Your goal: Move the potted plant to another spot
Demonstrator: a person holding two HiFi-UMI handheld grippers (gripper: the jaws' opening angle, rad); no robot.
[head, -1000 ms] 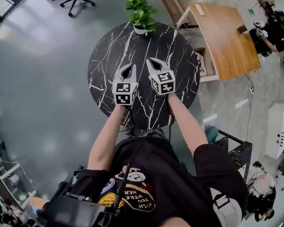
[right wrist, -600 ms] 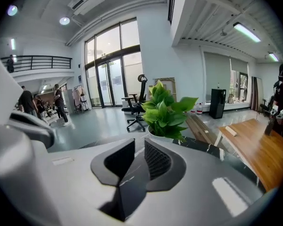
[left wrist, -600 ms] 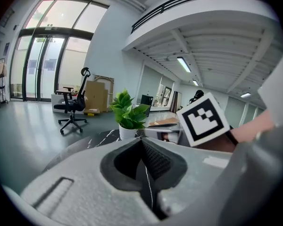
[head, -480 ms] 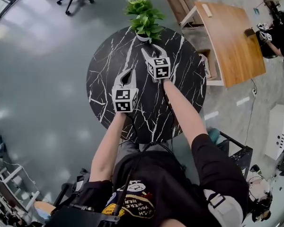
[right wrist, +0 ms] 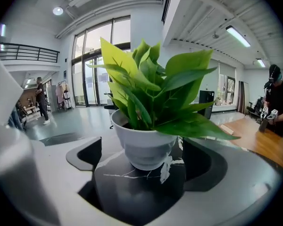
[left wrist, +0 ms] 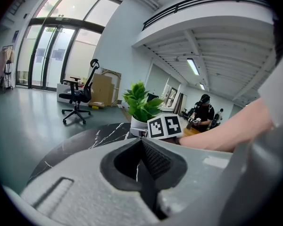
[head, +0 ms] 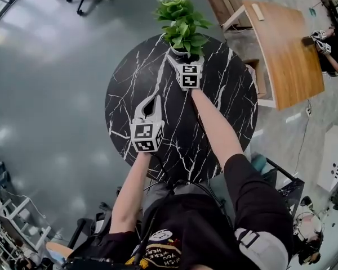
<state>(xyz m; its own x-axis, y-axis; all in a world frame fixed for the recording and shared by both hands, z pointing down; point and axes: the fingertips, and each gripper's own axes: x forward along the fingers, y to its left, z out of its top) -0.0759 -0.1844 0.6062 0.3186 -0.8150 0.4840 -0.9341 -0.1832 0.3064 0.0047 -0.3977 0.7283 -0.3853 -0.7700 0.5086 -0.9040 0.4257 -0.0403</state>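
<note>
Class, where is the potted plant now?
Head view: the potted plant stands at the table's far edge, between the right gripper's fingers, which have just been opening.

The round black surface (head: 129, 89), veined white, stands on grey floor (head: 50, 94) — a potted plant (head: 183, 27) sits upright near its far edge, a pale fleck (right wrist: 165, 169) beside it perhaps just veining.

We're looking at an open office-lab hall: swivel office chair (left wrist: 78, 95) and tall glass doors (left wrist: 56, 46) standing far ahead-left of the left claw (left wrist: 142, 142), wooden desk (head: 281, 49) sitting well right of it, mezzanine railing (left wrist: 193, 4) running above, polished grey floor (head: 45, 94) spreading around.
</note>
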